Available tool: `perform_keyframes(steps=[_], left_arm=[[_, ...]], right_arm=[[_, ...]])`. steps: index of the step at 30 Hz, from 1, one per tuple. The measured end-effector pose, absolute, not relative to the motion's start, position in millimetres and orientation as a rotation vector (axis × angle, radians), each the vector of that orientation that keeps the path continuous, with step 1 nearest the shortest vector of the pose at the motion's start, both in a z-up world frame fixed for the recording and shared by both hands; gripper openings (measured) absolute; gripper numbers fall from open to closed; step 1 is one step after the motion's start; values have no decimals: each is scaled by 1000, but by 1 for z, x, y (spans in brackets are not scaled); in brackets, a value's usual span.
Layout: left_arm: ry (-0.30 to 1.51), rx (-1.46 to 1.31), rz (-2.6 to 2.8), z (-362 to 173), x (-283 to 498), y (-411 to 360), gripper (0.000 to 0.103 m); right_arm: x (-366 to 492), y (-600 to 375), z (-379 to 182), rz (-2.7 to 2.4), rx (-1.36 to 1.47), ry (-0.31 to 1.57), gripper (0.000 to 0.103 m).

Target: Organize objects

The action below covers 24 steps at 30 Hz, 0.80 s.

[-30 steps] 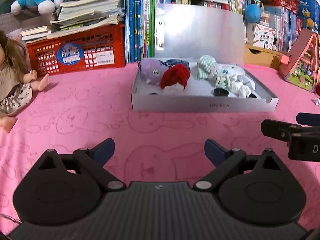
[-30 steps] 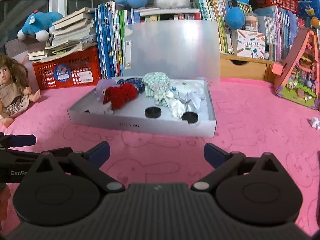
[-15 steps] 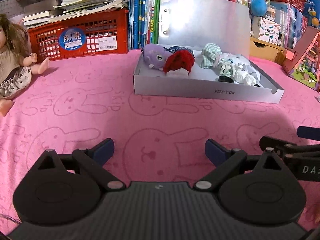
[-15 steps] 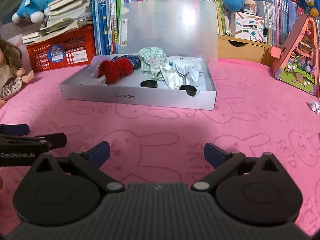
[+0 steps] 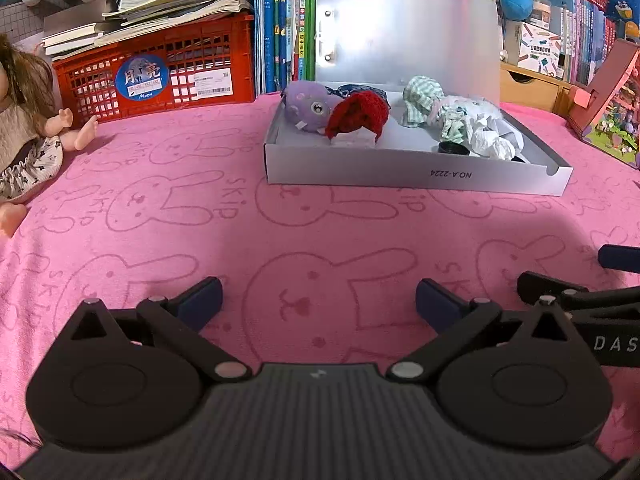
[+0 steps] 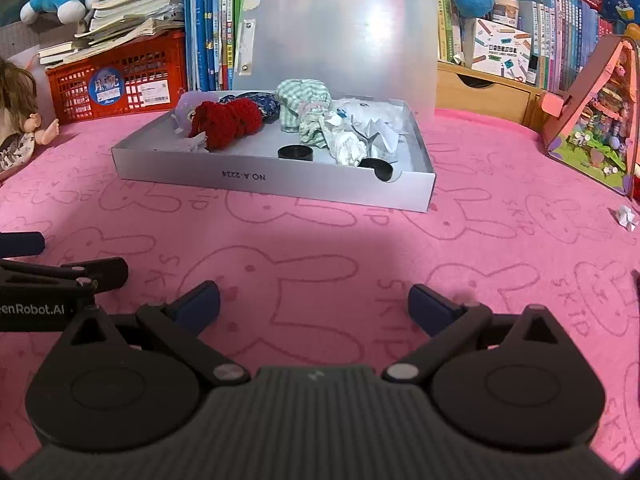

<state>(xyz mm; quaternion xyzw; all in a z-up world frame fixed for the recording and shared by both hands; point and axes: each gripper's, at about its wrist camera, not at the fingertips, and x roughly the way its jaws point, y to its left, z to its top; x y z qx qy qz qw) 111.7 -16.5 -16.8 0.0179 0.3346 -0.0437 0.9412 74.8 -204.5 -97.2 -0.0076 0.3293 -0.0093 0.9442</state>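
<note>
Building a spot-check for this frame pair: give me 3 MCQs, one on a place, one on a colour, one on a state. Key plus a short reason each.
1. Where does the red knitted item lie?
A. inside the grey box
B. on the pink cloth
C. in the red crate

2. What colour is the crate under the stacked books?
A. blue
B. red
C. green

3. How do the two grippers stand?
A. both open, holding nothing
B. left shut on a toy
C. right shut on the lid

Key:
1. A: the item rests within the walls of the grey box, beside the purple plush.
2. B: the red crate sits at the left, behind the pink cloth.
3. A: the left gripper and the right gripper show fingers spread wide with only cloth between them.
</note>
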Motion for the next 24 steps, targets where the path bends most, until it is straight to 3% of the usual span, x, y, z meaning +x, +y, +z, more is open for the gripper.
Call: perform_keyframes(steps=[24], left_arm=[[685,37,-86,-17,112,-17,103]], right_arm=[[75,-209,-98,-57,-2,675,103]])
